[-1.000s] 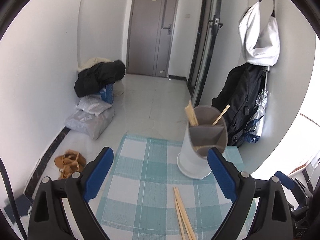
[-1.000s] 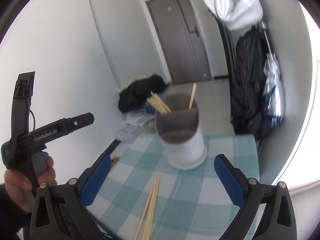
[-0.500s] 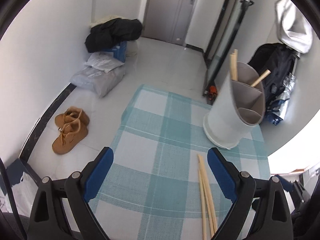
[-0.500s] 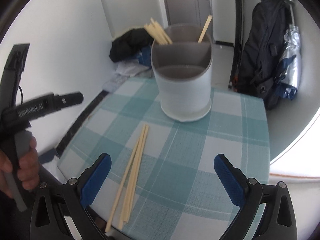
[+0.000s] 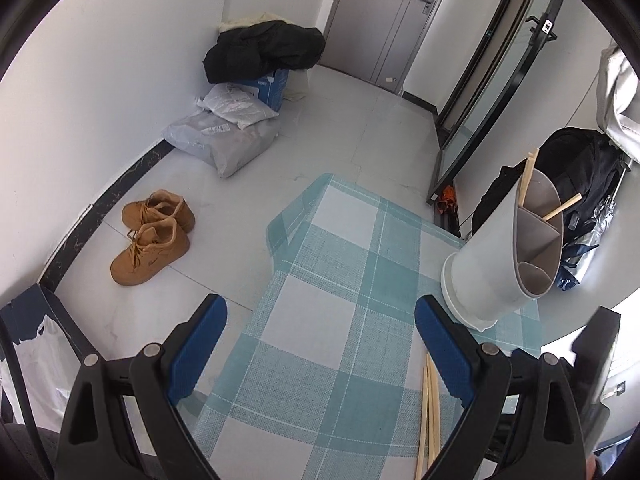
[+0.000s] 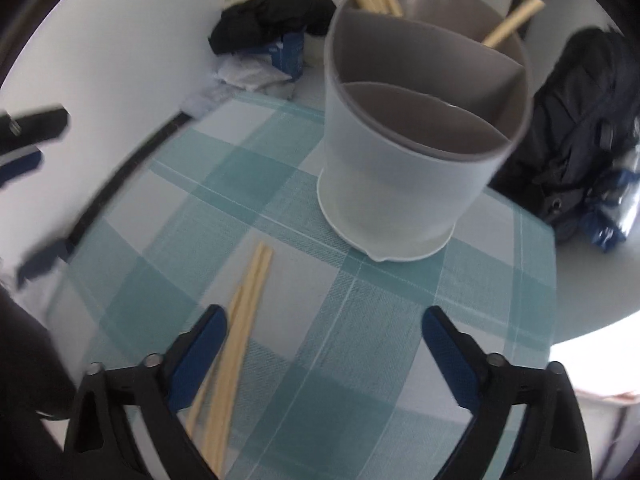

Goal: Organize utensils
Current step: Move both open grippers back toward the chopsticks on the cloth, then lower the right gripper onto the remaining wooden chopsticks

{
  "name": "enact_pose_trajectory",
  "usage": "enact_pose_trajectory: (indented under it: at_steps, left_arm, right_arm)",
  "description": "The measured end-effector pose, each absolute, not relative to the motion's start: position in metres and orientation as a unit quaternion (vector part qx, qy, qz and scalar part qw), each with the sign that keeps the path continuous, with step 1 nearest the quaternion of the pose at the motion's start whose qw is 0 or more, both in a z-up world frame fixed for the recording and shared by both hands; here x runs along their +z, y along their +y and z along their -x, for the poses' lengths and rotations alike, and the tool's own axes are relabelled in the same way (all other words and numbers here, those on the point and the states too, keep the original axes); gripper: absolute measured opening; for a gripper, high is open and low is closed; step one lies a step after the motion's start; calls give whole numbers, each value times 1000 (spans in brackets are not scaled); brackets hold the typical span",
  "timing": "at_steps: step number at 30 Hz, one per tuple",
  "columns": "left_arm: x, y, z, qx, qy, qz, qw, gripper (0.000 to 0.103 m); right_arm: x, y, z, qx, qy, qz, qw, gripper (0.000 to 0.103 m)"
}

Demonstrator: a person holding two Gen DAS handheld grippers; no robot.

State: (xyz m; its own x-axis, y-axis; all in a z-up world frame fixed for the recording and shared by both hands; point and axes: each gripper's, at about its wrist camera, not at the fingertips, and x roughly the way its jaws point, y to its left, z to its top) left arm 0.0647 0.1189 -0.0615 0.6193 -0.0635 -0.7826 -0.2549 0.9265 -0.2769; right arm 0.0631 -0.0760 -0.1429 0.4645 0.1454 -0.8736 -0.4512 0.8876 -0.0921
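Checked tablecloth (image 5: pixel 360 320) over pale tiled floor (image 5: pixel 320 140).

Motion blur smears the right wrist view: the loose pale wooden chopsticks (image 6: pixel 240 320) on the bench run soft-edged and pass behind the left blue pad (image 6: pixel 196 356) of the right claw, their count unreadable. In the left view those sticks (image 5: pixel 430 408) are cut by the bottom edge. The chopsticks standing in the grey three-compartment holder (image 6: pixel 420 128) lose their tops beyond the frame.

Both tools: black arms, ribbed blue pads (image 5: pixel 198 346), silver pivot screws (image 6: pixel 495 359).
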Motion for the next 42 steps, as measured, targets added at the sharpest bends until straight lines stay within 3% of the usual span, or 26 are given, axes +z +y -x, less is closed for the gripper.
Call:
enact_pose_trajectory:
  at_steps: [2, 12, 18, 42]
  left_arm:
    - [-63, 122, -67, 56, 438, 190, 877, 92]
    - [-68, 135, -67, 58, 449, 215, 866, 92]
    - [-71, 141, -69, 60, 457, 229, 857, 92]
    - [-75, 145, -68, 56, 468, 243, 847, 92]
  right_arm:
    - [-150, -67, -66, 183, 496, 175, 831, 70]
    - [-161, -53, -72, 189, 521, 163, 816, 51]
    - [-162, -60, -71, 195, 540, 145, 806, 26]
    - [-151, -86, -68, 179, 558, 133, 799, 26]
